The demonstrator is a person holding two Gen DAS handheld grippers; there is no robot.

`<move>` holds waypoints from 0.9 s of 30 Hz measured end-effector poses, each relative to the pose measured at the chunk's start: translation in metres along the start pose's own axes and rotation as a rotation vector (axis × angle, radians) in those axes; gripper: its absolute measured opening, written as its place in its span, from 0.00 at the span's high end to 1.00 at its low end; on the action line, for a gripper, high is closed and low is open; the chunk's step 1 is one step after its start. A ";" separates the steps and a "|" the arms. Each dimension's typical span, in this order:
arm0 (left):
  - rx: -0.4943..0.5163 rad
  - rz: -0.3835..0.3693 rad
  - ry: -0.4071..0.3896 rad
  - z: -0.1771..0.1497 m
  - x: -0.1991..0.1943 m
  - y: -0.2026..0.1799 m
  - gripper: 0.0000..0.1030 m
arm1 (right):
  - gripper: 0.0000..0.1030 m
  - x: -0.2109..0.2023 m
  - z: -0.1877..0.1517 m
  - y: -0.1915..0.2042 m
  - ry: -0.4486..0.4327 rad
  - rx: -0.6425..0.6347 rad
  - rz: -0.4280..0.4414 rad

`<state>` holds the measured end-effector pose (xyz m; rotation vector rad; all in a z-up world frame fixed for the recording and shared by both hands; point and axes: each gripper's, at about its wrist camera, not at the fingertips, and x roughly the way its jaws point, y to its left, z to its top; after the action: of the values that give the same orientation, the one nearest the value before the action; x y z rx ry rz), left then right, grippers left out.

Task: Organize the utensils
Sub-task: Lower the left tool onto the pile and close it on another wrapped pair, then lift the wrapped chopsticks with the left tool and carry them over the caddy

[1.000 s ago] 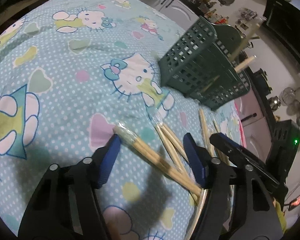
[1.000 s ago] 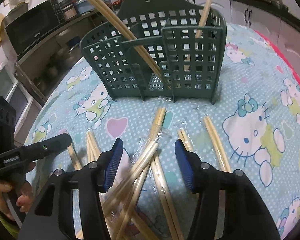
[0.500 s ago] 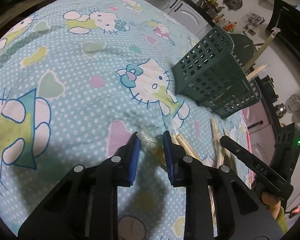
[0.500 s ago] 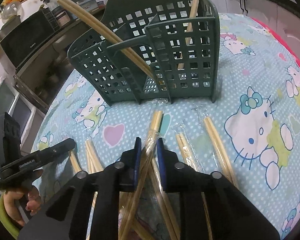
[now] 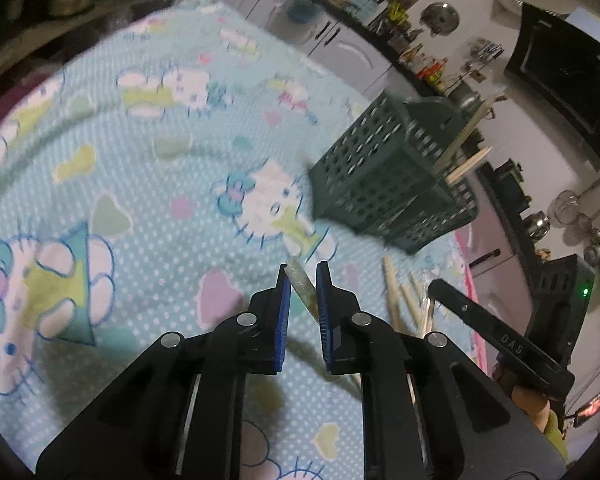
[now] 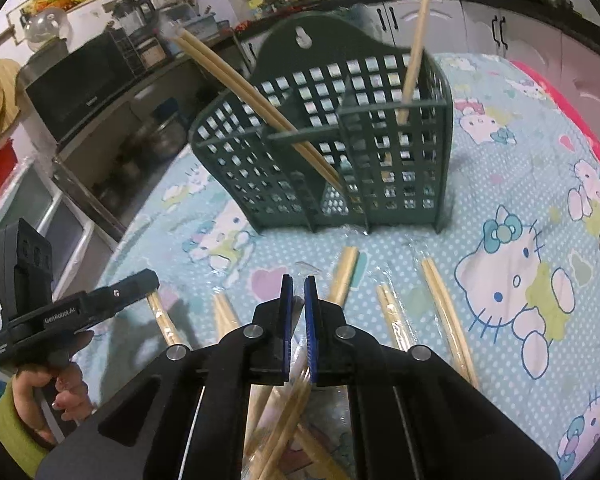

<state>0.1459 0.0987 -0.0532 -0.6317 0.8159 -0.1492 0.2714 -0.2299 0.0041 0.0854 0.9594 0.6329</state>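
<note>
The left gripper is closed on a plastic-wrapped pair of wooden chopsticks, whose long axis points forward and up to the left, above the cartoon-cat cloth. The right gripper is closed almost fully on another wrapped pair, lying along its fingers. Ahead stands the dark green lattice plastic holder with three compartments: two round sticks lean left, one is nearly upright.

Matt plastic basket, wooden chopsticks, printed cloth.
</note>
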 end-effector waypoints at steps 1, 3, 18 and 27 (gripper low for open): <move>0.007 -0.002 -0.015 0.001 -0.004 -0.002 0.92 | 0.94 -0.004 0.001 0.002 -0.007 -0.002 0.006; 0.022 -0.011 -0.045 0.004 -0.015 -0.008 0.93 | 0.94 -0.012 0.003 0.006 -0.023 -0.010 0.019; 0.156 -0.116 -0.129 0.019 -0.052 -0.070 0.97 | 0.95 -0.069 0.017 0.040 -0.134 -0.097 0.078; 0.239 -0.167 -0.158 0.030 -0.065 -0.111 0.97 | 0.95 -0.101 0.029 0.053 -0.209 -0.128 0.089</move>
<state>0.1349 0.0466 0.0675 -0.4784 0.5822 -0.3392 0.2278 -0.2353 0.1136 0.0792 0.7144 0.7506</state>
